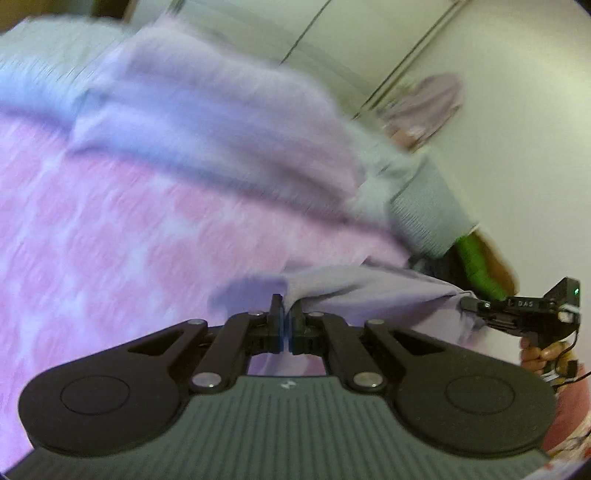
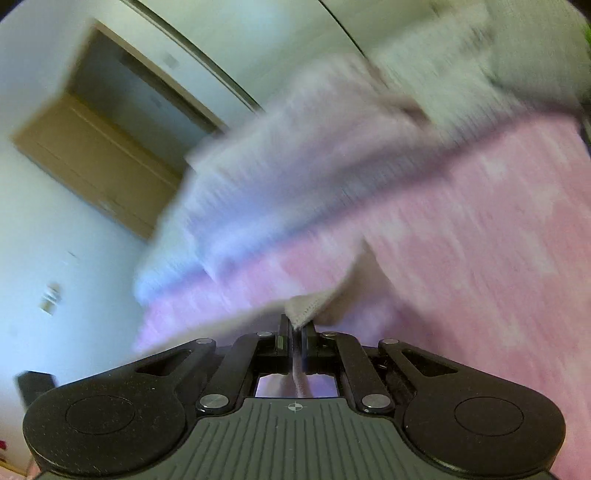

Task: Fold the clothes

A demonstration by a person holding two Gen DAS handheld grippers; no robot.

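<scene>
A pale lilac garment (image 1: 207, 122) hangs stretched over a pink patterned bedcover (image 1: 110, 236). My left gripper (image 1: 285, 314) is shut on one edge of the garment, the cloth bunched just right of its tips. In the right wrist view my right gripper (image 2: 295, 332) is shut on another edge of the lilac garment (image 2: 280, 177), with a cloth corner poking out above the pads. The right gripper (image 1: 469, 304) also shows in the left wrist view at the far right, pinching the same edge, held by a hand (image 1: 539, 352). Both views are motion-blurred.
The pink bedcover (image 2: 480, 236) fills the lower part of both views. A grey knitted cloth (image 1: 424, 210) lies at the bed's far edge. Pale walls, a brown door (image 2: 96, 155) and a sliding wardrobe front (image 1: 332, 33) stand behind. Something green (image 1: 476, 266) sits beside the bed.
</scene>
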